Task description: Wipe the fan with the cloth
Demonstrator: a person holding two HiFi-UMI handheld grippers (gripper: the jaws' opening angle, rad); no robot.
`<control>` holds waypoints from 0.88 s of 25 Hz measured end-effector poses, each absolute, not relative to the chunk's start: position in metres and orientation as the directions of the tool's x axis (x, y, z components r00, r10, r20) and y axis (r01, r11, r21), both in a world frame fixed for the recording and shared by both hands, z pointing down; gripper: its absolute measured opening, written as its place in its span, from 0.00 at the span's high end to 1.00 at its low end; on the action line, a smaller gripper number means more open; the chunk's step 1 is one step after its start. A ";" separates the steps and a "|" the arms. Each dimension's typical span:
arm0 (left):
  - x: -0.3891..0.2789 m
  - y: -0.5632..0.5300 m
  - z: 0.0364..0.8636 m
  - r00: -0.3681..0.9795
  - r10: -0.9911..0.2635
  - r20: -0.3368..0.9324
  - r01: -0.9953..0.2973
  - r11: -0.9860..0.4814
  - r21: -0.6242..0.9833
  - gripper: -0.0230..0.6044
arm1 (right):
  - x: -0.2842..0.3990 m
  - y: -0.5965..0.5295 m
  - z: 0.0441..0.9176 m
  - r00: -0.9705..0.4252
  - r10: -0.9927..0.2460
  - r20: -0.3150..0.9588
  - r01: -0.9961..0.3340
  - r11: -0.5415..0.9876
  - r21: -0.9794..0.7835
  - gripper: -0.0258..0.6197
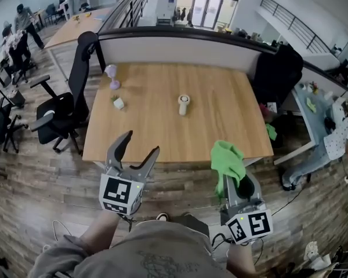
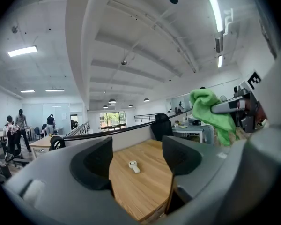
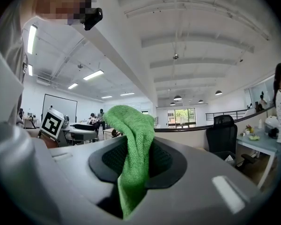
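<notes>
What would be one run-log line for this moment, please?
stage: before wiping | left hand-held gripper: open, empty | right hand-held gripper: shut on green cloth | fan: on table, untouched

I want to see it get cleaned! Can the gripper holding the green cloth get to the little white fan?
Probably yes. The right gripper, shut on the cloth, is held short of the table, and the wood between it and the fan is bare. It has to move forward.

no readable text, only square markers on claw cubes (image 1: 120, 192)
</notes>
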State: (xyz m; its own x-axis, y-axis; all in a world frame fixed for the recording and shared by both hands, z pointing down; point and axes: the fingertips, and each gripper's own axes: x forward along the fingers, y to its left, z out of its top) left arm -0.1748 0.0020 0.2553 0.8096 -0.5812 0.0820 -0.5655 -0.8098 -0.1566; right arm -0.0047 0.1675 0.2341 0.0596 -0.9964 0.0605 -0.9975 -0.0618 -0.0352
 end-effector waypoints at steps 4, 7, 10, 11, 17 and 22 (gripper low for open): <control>-0.166 -0.010 0.261 0.804 -0.588 0.092 -0.572 -0.806 -0.154 0.44 | 0.013 0.155 0.242 0.063 -0.995 0.079 -0.997 -0.067 -0.039 0.81; -0.158 -0.021 0.267 0.793 -0.602 0.095 -0.586 -0.796 -0.152 0.44 | 0.030 0.142 0.248 0.059 -0.995 0.080 -0.997 -0.063 -0.040 0.81; -0.145 -0.034 0.271 0.777 -0.621 0.102 -0.605 -0.782 -0.148 0.44 | 0.051 0.123 0.252 0.046 -0.996 0.080 -0.998 -0.050 -0.046 0.81; -0.139 -0.038 0.271 0.771 -0.628 0.104 -0.612 -0.777 -0.148 0.44 | 0.060 0.116 0.253 0.038 -0.996 0.081 -0.998 -0.042 -0.048 0.81; -0.089 -0.071 0.276 0.731 -0.669 0.132 -0.652 -0.742 -0.154 0.44 | 0.113 0.071 0.260 -0.037 -0.995 0.098 -0.998 0.031 -0.062 0.81; -0.032 -0.095 0.277 0.712 -0.681 0.170 -0.657 -0.732 -0.181 0.44 | 0.163 0.025 0.262 -0.116 -0.989 0.094 -0.991 0.108 -0.084 0.81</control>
State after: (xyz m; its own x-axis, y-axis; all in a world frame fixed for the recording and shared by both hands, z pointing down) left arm -0.0325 -0.0953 0.2772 0.7119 -0.6813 0.1704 -0.6570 -0.7318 -0.1814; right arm 0.1627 0.0255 0.2616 -0.1155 -0.9889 0.0936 -0.9906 0.1078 -0.0843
